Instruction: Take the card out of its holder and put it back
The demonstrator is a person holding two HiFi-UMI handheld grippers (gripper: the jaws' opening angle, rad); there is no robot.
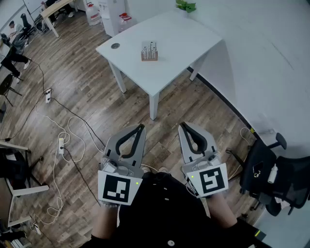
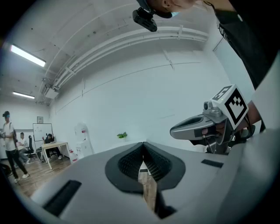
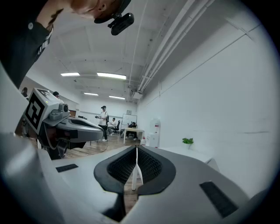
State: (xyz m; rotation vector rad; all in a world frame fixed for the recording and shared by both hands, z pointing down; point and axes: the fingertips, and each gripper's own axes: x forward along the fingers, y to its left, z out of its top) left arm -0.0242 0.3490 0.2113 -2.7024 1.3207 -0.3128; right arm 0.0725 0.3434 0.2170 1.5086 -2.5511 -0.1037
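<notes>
In the head view a small wooden holder (image 1: pixel 149 56) stands on a white table (image 1: pixel 179 38), with white cards (image 1: pixel 149 47) upright in it. Both grippers hang low near the person's body, well short of the table and above the wooden floor. My left gripper (image 1: pixel 141 127) is shut with nothing in it, its tips meeting. My right gripper (image 1: pixel 182 125) is also shut and empty. The left gripper view looks along closed jaws at my left gripper (image 2: pixel 143 143), with the right gripper (image 2: pixel 205 127) beside it. In the right gripper view my right gripper (image 3: pixel 136 148) is closed too.
A small dark round object (image 1: pixel 115 46) lies on the table's left part, and a green plant (image 1: pixel 185 6) stands at its far corner. Cables and a power strip (image 1: pixel 60 144) run over the floor at left. A black office chair (image 1: pixel 276 174) stands at right by the wall.
</notes>
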